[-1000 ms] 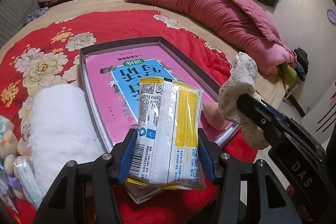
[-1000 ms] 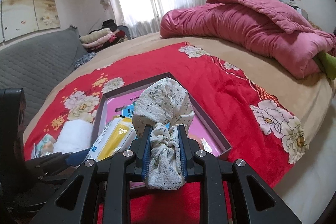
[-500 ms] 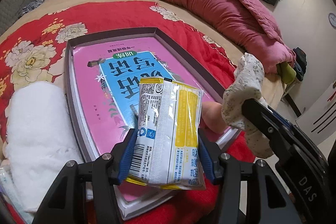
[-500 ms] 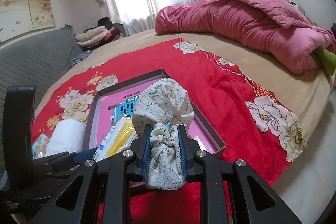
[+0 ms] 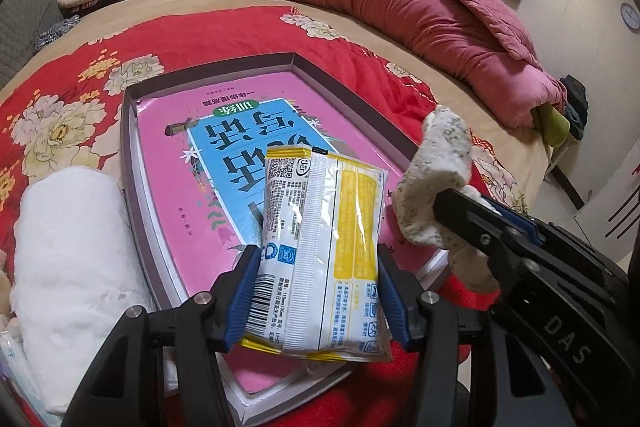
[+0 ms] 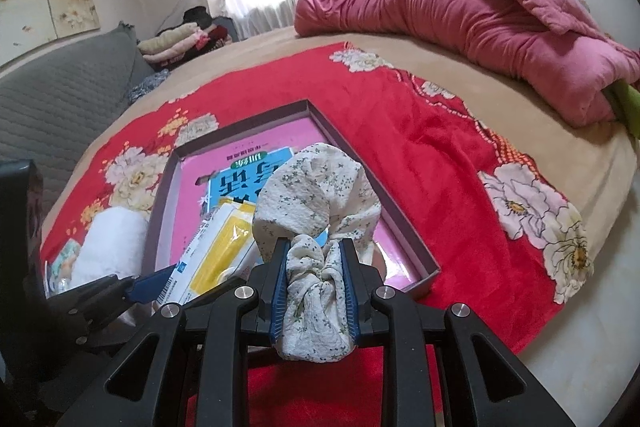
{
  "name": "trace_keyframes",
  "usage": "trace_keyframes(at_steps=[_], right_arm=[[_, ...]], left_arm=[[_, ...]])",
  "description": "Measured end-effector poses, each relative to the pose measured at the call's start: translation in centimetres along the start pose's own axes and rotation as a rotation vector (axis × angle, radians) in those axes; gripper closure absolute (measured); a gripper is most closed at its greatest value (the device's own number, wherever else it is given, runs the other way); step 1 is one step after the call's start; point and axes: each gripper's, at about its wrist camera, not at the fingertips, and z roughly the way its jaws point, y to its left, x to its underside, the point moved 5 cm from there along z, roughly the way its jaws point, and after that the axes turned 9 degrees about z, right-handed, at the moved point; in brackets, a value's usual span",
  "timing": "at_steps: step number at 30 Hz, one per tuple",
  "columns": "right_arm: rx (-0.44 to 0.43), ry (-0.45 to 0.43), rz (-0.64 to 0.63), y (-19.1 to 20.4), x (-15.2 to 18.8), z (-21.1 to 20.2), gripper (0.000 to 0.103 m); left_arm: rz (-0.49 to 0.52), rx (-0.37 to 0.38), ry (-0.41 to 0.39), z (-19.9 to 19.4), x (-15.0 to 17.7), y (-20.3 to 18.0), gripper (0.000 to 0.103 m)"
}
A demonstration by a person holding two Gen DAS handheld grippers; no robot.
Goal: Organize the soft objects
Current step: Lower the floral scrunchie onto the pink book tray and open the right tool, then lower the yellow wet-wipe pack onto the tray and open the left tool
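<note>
— Since a second ago, both our grippers have drifted in over the shallow box point(image 5: 129, 163), and its pink book point(image 5: 192, 195) now fills more of the left wrist view.

— How do we sit now?

— We tilt both grippers downward over the near end of the box. Our left gripper point(image 5: 316, 291) is clamped on a white and yellow packet point(image 5: 320, 251), blue pads pressing its two long sides, barcode end nearest us. Our right gripper point(image 6: 316, 283) pinches a bunched cream cloth with tiny green flowers point(image 6: 316, 195); its puffed top bulges beyond the pads.

— And the surroundings?

— We see a rolled white towel point(image 5: 72, 267) just left of the box on the red floral blanket point(image 6: 432, 163), and a crumpled pink quilt point(image 6: 480, 27) far right.
</note>
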Motion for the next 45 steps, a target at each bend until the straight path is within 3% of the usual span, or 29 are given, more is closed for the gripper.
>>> trace_keyframes(at_steps=[10, 16, 18, 26, 33, 38, 45], right_arm=[[-0.065, 0.062, 0.022, 0.5, 0.0, 1.8, 0.074], [-0.089, 0.040, 0.032, 0.4, -0.1, 1.3, 0.060], [-0.092, 0.025, 0.028, 0.5, -0.2, 1.1, 0.050], [-0.103, -0.049, 0.034, 0.3, -0.7, -0.4, 0.045], [-0.010, -0.025, 0.058, -1.4, -0.5, -1.5, 0.044], [0.030, 0.002, 0.060, -2.0, -0.1, -1.5, 0.044], [0.061, 0.019, 0.049, -2.3, 0.4, -0.9, 0.044]], left_arm=[[0.007, -0.007, -0.004, 0.0, 0.1, -0.1, 0.047], [-0.006, -0.004, -0.003, 0.1, 0.0, 0.1, 0.047], [-0.009, -0.003, -0.003, 0.2, -0.1, 0.2, 0.047], [-0.030, -0.002, 0.004, 0.6, -0.7, 0.7, 0.047], [-0.017, -0.026, 0.005, 0.7, -1.1, 0.9, 0.045], [0.011, -0.060, 0.004, 0.6, -1.5, 0.7, 0.045], [0.003, -0.052, 0.009, 0.4, -1.4, 0.9, 0.044]])
